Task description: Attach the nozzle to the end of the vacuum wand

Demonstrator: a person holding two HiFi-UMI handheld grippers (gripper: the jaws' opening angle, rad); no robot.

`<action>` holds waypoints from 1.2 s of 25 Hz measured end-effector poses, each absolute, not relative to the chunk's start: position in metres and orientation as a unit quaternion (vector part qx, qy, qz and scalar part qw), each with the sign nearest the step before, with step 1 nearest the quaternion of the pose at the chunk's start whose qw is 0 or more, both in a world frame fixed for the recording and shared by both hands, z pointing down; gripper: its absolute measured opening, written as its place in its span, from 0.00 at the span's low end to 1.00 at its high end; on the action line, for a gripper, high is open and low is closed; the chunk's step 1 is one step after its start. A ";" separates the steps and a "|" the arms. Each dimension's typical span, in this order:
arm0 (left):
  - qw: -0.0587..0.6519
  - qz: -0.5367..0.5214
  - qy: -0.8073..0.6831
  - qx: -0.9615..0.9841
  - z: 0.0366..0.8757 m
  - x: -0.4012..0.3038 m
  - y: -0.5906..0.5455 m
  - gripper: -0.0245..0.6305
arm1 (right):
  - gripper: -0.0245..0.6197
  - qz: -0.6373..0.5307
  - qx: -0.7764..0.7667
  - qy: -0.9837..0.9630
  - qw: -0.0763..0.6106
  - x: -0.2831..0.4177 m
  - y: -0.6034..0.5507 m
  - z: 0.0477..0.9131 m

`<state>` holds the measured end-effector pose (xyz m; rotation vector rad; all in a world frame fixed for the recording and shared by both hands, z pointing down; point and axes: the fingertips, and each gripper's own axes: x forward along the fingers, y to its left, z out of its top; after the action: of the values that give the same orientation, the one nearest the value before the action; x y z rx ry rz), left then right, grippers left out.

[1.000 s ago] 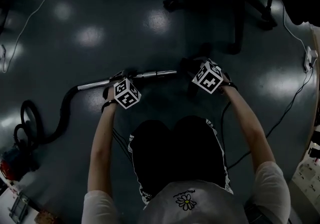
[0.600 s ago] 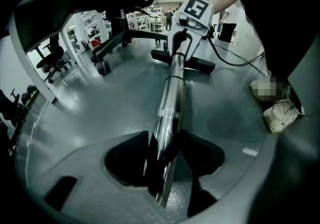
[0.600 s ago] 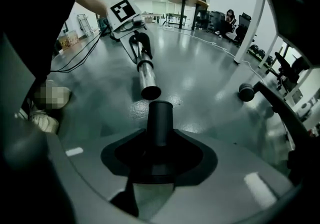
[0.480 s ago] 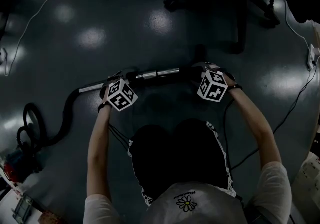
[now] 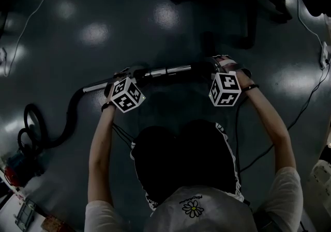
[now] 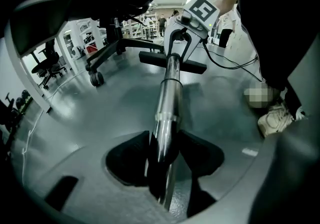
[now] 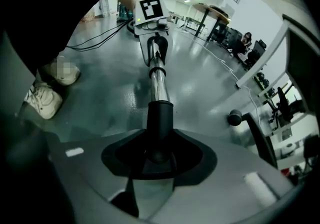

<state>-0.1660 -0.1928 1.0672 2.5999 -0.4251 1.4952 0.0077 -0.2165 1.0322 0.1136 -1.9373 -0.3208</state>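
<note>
A chrome vacuum wand [image 5: 165, 71] hangs level above the dark floor, in front of the person's knees. My left gripper [image 5: 129, 74] is shut on its left part, and the pads press the tube [image 6: 167, 98] from both sides; its jaws have just been closing. My right gripper [image 5: 217, 64] is shut on the black nozzle [image 5: 203, 65] at the wand's right end, its jaws also just closing. In the right gripper view the nozzle's neck [image 7: 160, 118] meets the chrome tube [image 7: 157, 80]. The nozzle's head [image 6: 172, 63] shows as a black bar.
A black hose [image 5: 67, 117] runs from the wand's left end to the vacuum body [image 5: 10, 171] at the lower left. A wheeled chair base [image 6: 120, 43] stands beyond the wand. A white cable [image 5: 31, 16] and a black cable [image 5: 300, 114] lie on the floor.
Both grippers have risen with the wand and nozzle. The right gripper has rolled, turning its marker cube. The gap between the wand's end and the nozzle has closed.
</note>
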 end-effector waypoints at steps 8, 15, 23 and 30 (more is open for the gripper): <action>0.030 0.492 -0.139 0.859 1.061 -0.155 -0.197 0.33 | 0.30 -0.145 0.063 -0.800 0.579 0.004 -0.216 1.012; 0.043 0.487 -0.143 0.861 1.073 -0.146 -0.194 0.34 | 0.30 -0.152 0.035 -0.826 0.542 -0.006 -0.212 1.022; 0.066 0.413 -0.146 0.896 1.053 -0.108 -0.195 0.32 | 0.30 -0.117 0.028 -0.833 0.540 -0.001 -0.214 1.033; -0.013 0.401 -0.134 0.906 1.032 -0.089 -0.195 0.10 | 0.28 -0.167 0.015 -0.835 0.525 -0.022 -0.194 1.052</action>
<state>-0.0886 -0.1955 1.0325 2.8711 -0.4251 1.2712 -0.0224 -0.1945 1.0517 0.0362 -1.9971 -0.3994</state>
